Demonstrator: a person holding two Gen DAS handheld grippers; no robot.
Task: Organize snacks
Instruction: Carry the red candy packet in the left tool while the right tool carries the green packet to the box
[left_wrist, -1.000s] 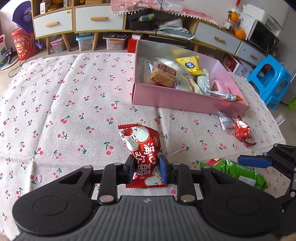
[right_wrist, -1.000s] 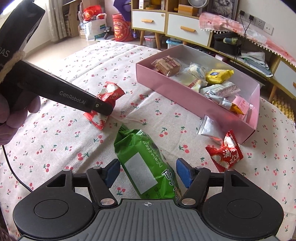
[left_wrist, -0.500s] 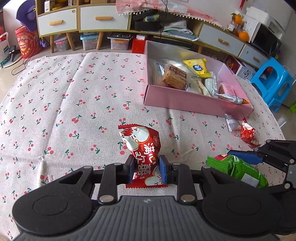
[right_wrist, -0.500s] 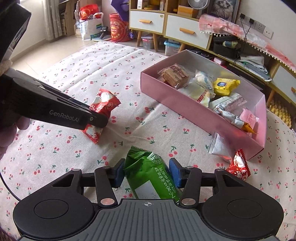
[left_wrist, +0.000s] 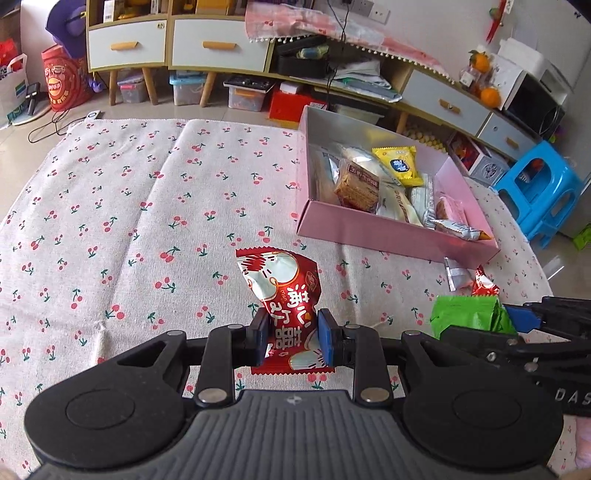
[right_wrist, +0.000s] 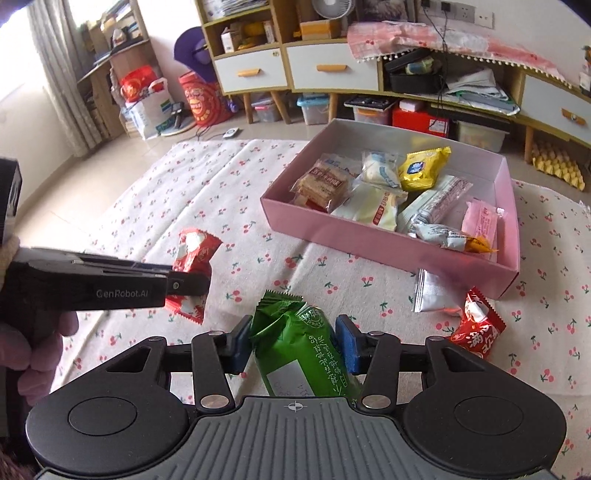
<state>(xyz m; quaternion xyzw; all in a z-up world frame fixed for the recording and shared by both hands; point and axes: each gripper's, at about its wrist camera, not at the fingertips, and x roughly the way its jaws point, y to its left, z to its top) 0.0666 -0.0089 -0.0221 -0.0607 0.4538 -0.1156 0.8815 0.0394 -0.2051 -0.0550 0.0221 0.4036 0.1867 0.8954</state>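
Left gripper (left_wrist: 291, 341): fingers clamped on red snack packet (left_wrist: 282, 284).
Right gripper (right_wrist: 293, 343): fingers just closed onto green packet (right_wrist: 295, 343).
Nearby: pink box (right_wrist: 369, 236), silver sachet (right_wrist: 430, 291), second red packet (right_wrist: 476, 325) on tabletop (left_wrist: 129, 221).

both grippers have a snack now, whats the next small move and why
Probably carry both packets over to the pink box and release them inside. The left gripper is shut on the red packet, and the right gripper, whose jaws have just been closing, clamps the green packet. The box is open and already holds other snacks.
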